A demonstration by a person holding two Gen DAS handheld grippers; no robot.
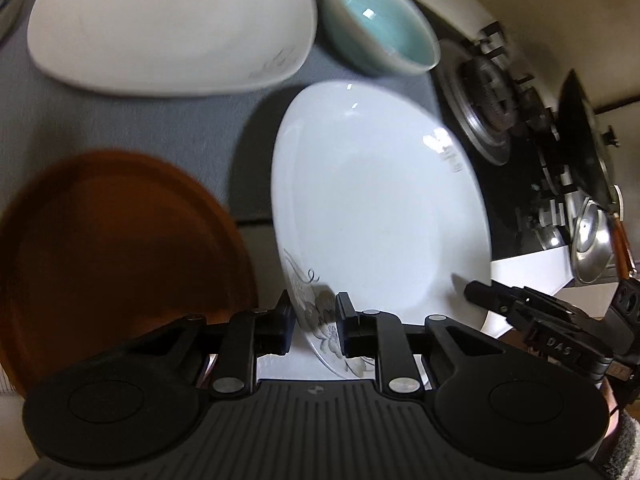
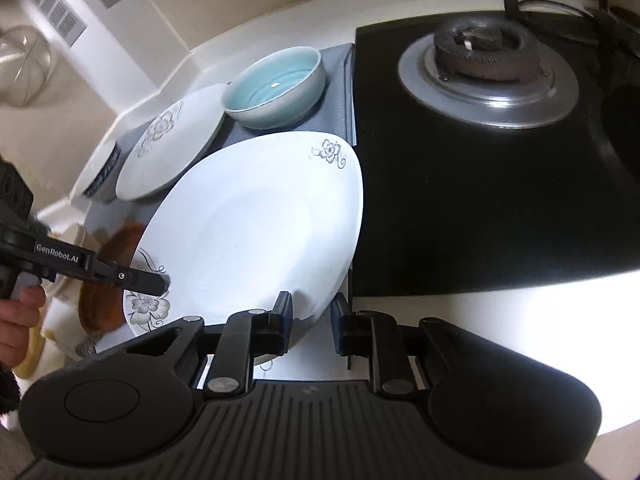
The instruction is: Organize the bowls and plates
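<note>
White glazed ceramic forms the large plate [image 2: 256, 224], an oval-to-rounded-square dish with grey flower prints at its corners. It sits tilted over the counter [image 2: 480, 320], its long axis running from the near printed corner toward the far corner beside the black hob [image 2: 480, 184].

Left gripper [image 1: 313, 322]: jaws narrowed around the near printed rim, one finger on each face of the plate. The pads stand just at the rim; actual contact cannot be confirmed.

Right gripper [image 2: 310, 320]: jaws narrowed at the plate's opposite edge; the left finger [image 2: 282, 316] overlaps the rim, and a gap shows toward the other finger. Whether it clamps cannot be told.

Adjacent items: brown plate [image 1: 120, 248] beside the left rim; second flowered plate [image 1: 168, 24], turquoise-lined bowl [image 1: 380, 32] and blue-patterned bowl [image 2: 102, 172] farther back on a grey mat [image 1: 160, 128].

Legible markings: "GenRobot.AI" on the left gripper body in the right wrist view; "DAS" on the right gripper in the left wrist view.
</note>
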